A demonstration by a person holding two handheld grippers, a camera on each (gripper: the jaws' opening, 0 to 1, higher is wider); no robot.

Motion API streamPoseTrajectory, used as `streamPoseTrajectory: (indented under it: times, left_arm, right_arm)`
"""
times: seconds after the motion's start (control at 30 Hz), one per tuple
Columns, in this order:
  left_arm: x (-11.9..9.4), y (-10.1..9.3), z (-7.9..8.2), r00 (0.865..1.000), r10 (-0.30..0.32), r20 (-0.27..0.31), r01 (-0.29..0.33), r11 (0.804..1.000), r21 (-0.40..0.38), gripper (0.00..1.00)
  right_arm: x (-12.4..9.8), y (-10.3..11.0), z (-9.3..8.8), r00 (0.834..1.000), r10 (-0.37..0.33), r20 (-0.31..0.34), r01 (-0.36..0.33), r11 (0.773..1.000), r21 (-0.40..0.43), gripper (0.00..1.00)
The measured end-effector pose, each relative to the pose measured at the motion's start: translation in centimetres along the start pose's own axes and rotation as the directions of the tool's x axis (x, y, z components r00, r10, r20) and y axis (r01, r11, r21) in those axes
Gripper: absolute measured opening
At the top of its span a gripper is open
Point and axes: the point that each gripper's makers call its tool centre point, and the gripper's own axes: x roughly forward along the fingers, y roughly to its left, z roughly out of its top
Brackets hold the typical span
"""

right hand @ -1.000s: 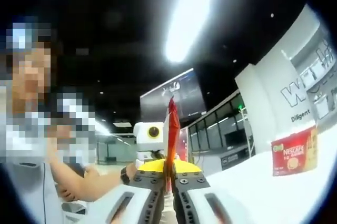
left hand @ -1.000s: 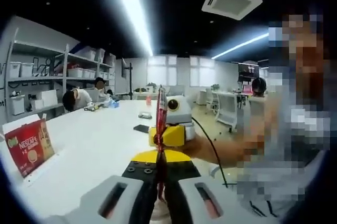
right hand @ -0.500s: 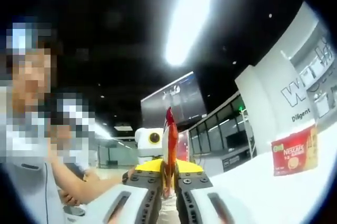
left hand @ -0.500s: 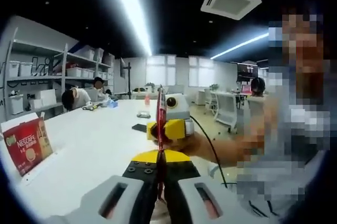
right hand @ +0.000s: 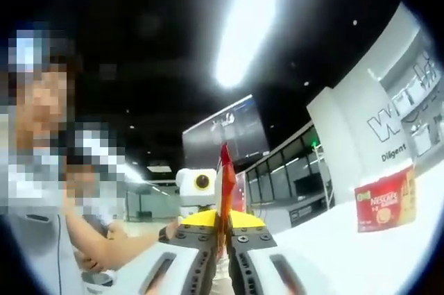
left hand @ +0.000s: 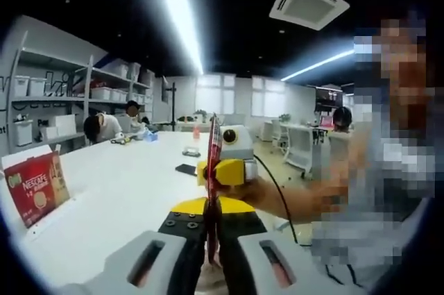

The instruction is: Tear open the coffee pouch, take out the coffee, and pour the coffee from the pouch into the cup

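A thin red coffee pouch (left hand: 213, 170) stands edge-on, held up in the air between both grippers. My left gripper (left hand: 211, 229) is shut on its lower part. The right gripper (left hand: 223, 171), yellow and white, faces me from beyond the pouch and pinches its far edge. In the right gripper view the same red pouch (right hand: 225, 184) rises from my right gripper (right hand: 222, 234), which is shut on it, with the left gripper (right hand: 198, 187) behind it. No cup is in view.
A red Nescafe box (left hand: 35, 188) stands on the long white table (left hand: 118, 205) at the left, and the Nescafe box (right hand: 383, 199) is at the right in the right gripper view. The holder's arm (left hand: 305, 198) reaches in. People sit by shelves (left hand: 69, 100) far back.
Both views have shifted slightly with the hands. The pouch stays pinched between the two grippers and shows no visible tear.
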Motion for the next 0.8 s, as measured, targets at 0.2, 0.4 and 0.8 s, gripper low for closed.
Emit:
streamPoseTrajectory:
  times: [0.2, 0.4, 0.8]
  left_arm:
    - [0.25, -0.11, 0.15, 1.0, -0.005, -0.009, 0.005, 1.0, -0.009, 0.06]
    - [0.24, -0.25, 0.07, 1.0, -0.011, -0.007, 0.011, 1.0, -0.004, 0.05]
    - [0.48, -0.43, 0.01, 1.0, -0.006, -0.008, 0.006, 1.0, -0.006, 0.04]
  right_arm:
    - [0.12, 0.14, -0.31, 1.0, 0.012, -0.011, -0.011, 1.0, 0.005, 0.05]
    - [0.16, 0.31, -0.4, 1.0, 0.009, -0.027, -0.009, 1.0, 0.0, 0.05]
    - [-0.09, 0.37, -0.43, 0.999, 0.003, -0.035, -0.003, 1.0, 0.006, 0.05]
